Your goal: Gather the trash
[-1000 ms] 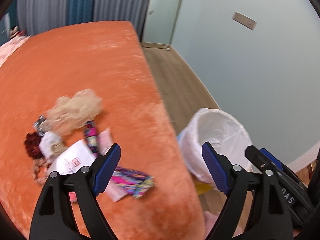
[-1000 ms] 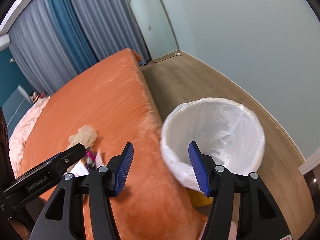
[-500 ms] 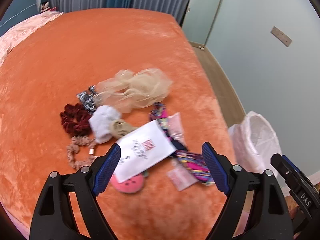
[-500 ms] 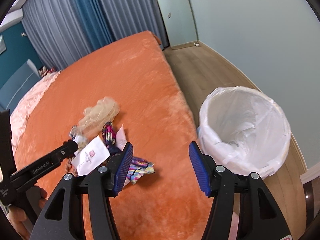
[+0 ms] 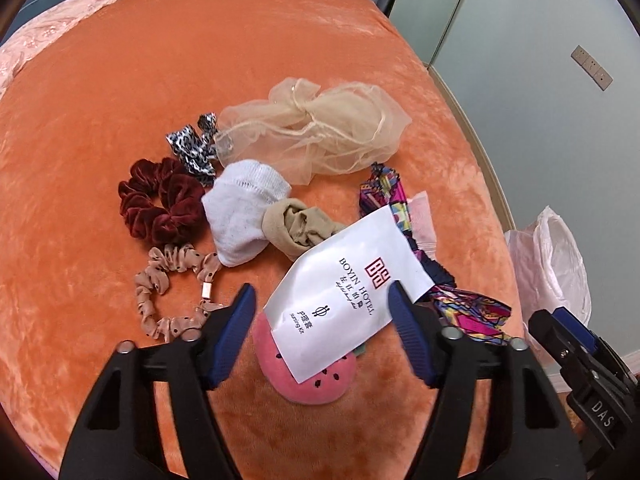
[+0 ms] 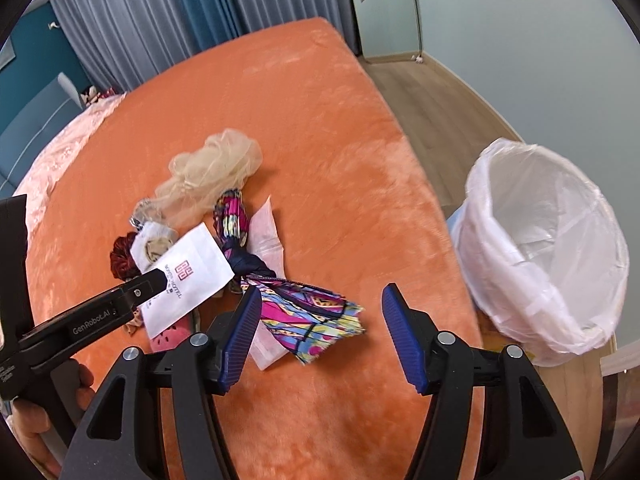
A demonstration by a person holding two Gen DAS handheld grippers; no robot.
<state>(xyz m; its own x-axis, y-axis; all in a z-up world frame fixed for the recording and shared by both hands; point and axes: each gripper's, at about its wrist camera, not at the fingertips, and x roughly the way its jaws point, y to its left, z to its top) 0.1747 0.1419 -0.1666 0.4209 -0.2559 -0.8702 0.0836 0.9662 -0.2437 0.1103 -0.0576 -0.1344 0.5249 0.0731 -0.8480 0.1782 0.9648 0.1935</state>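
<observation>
Glossy paper sachet, plush blanket

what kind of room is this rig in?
Most likely a hotel bedroom: an orange plush bed cover, floor-length curtains behind it, and a white packet printed "Boyin Hotel". A lined trash bin stands on the wood floor beside the bed.

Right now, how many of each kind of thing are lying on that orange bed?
Scrunchies: 2, dark red and spotted beige
Socks: 2, white and tan
Ribbons or scarves: 2, leopard bow and colourful scarf
Net bag: 1
Packets: 2, hotel packet and clear wrapper
Pink pad: 1
Total: 10
</observation>
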